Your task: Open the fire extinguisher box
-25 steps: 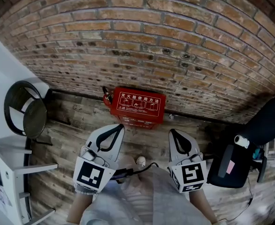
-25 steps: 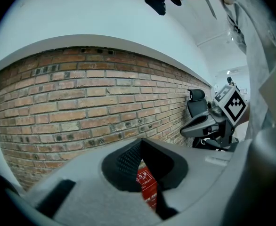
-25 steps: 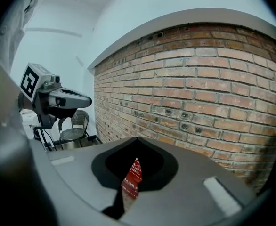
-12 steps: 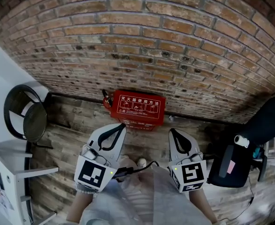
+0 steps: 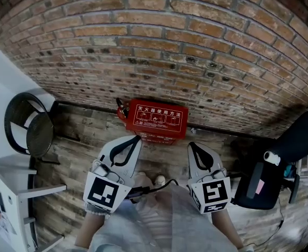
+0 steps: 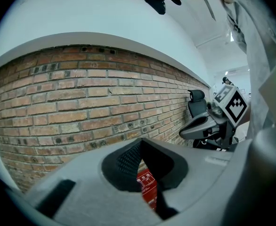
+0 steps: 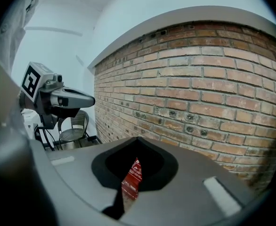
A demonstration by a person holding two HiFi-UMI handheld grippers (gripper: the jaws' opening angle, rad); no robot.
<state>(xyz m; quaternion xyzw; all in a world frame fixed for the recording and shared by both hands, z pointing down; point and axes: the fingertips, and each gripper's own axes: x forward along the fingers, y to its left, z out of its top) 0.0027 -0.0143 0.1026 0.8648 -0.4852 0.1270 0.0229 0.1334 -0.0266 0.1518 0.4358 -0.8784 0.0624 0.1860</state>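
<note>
We look steeply down at a red fire extinguisher box (image 5: 156,121), closed, standing on the wooden floor (image 5: 78,138) against a brick wall (image 5: 170,46), at twelve o'clock from us. We hold two claws short of it, and neither touches it. Our left claw (image 5: 137,137), at seven o'clock from the box, has its jaws together on nothing. Our right claw (image 5: 191,145), at five o'clock from the box, is likewise closed and empty. A round black mesh chair (image 5: 28,125) sits at nine o'clock and a black office chair (image 5: 296,140) at three o'clock.
</note>
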